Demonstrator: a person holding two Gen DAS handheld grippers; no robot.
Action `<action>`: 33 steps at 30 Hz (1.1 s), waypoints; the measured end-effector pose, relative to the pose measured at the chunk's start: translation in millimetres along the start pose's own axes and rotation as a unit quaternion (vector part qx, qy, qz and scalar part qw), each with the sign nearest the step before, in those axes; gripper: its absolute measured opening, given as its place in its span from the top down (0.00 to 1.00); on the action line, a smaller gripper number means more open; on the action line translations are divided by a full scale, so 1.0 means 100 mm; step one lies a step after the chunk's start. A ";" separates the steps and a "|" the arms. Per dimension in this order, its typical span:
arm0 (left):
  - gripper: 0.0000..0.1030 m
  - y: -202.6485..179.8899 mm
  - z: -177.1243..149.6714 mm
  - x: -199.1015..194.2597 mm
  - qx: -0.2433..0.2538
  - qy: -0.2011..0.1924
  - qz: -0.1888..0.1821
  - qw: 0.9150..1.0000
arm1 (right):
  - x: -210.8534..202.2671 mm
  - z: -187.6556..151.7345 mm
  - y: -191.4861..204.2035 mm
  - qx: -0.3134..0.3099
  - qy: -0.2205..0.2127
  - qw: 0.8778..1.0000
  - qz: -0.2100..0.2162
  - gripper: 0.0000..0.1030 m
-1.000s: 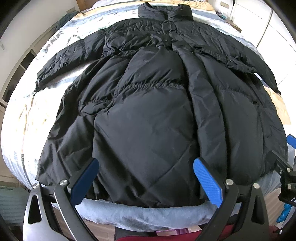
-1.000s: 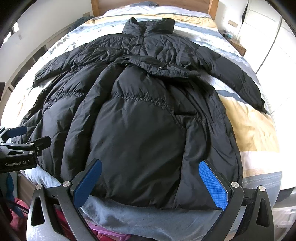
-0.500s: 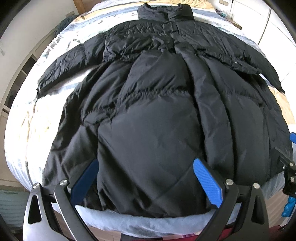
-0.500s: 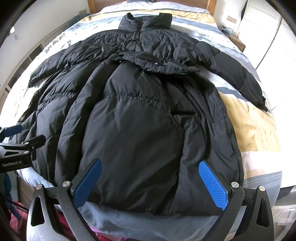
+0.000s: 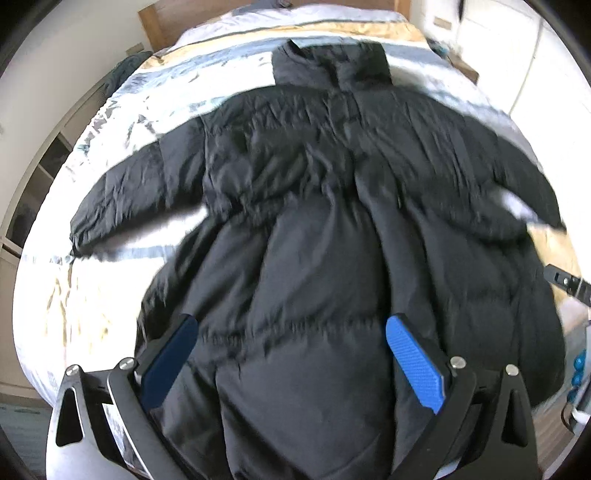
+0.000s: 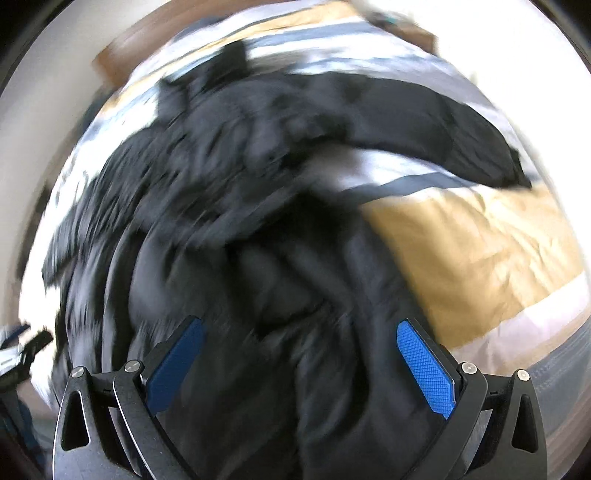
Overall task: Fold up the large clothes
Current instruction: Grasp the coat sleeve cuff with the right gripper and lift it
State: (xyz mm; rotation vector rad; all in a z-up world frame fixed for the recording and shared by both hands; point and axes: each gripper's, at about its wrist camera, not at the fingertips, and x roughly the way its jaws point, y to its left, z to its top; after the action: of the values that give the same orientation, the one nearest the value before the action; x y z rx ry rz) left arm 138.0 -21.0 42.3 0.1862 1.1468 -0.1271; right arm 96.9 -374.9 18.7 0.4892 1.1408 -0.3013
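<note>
A large black puffer coat (image 5: 314, 229) lies flat, front up, on the bed, collar at the far end and both sleeves spread out. It also shows, blurred, in the right wrist view (image 6: 266, 229). My left gripper (image 5: 291, 343) is open over the coat's lower left half, with nothing between its blue pads. My right gripper (image 6: 301, 350) is open over the coat's lower right half, also holding nothing. The coat's hem is hidden beneath both grippers.
The bed has a striped white, blue and tan cover (image 6: 480, 243). A wooden headboard (image 5: 155, 22) stands at the far end. Shelves (image 5: 33, 192) line the left wall and white wardrobe doors (image 5: 546, 55) the right. The right gripper's body shows at the left view's edge (image 5: 565, 282).
Both grippers have moved forward over the coat, from its hem toward its middle. The right wrist view has tilted and is blurred. Both stay open.
</note>
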 end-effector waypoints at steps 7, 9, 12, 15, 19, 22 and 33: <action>0.00 0.16 0.48 0.04 -0.054 -0.001 0.013 0.998 | 0.52 0.75 -1.27 0.211 -0.036 0.976 0.046 0.06; 0.00 0.19 0.52 0.07 -0.062 0.006 0.022 0.998 | 0.65 0.85 -1.54 0.260 -0.044 0.963 0.060 0.08; 0.00 0.23 0.56 0.12 -0.066 0.017 0.048 0.997 | 0.81 0.99 -1.89 0.321 -0.064 0.942 0.074 0.08; 0.00 0.29 0.55 0.12 -0.076 0.026 0.060 0.995 | 0.89 1.08 -2.07 0.351 -0.077 0.929 0.083 0.08; 0.00 0.35 0.53 0.07 -0.091 0.030 0.080 0.992 | 0.99 1.26 -2.25 0.376 -0.087 0.918 0.090 0.08; 0.00 0.39 0.50 0.03 -0.099 0.034 0.093 0.990 | 1.01 1.33 -2.37 0.394 -0.100 0.908 0.097 0.08; 0.00 0.36 0.37 -0.18 -0.122 0.036 0.112 0.986 | 0.90 1.18 -2.62 0.441 -0.126 0.881 0.121 0.08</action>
State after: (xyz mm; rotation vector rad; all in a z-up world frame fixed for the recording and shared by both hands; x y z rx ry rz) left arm 171.1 6.2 76.6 0.1017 1.1946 0.2203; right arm 103.3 -658.8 -82.2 1.3447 0.6220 -0.6489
